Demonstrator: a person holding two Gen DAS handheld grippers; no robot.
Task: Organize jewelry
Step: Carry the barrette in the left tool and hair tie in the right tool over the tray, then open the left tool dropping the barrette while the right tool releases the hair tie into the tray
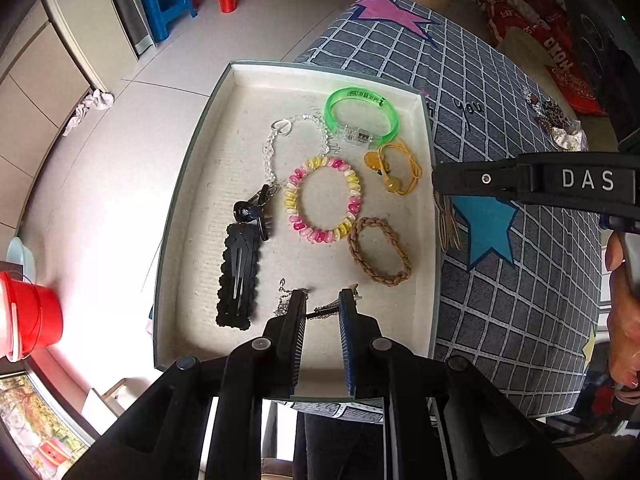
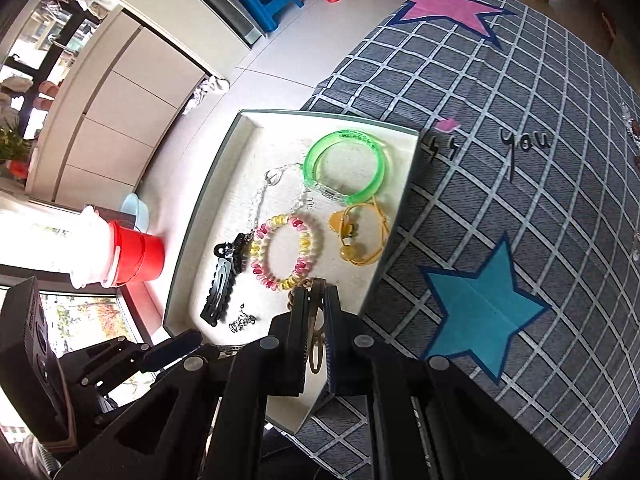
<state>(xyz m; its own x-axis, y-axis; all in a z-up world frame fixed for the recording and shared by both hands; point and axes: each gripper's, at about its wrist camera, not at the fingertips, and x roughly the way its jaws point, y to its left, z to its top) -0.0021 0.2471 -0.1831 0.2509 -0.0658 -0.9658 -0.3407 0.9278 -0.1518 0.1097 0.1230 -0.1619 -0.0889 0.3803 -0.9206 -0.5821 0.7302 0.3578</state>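
One tray [image 1: 192, 184], five bracelets, left tongs [image 1: 322, 300] parted, right tongs [image 2: 316, 300] gripping one gold clip [image 2: 316, 354].

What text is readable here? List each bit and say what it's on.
"DAS": white letters on the right tool's black body.
"you": black script on the checked cloth.
Dark print on the green bracelet: too small to read.
White lettering on the red bags: too warped to read.
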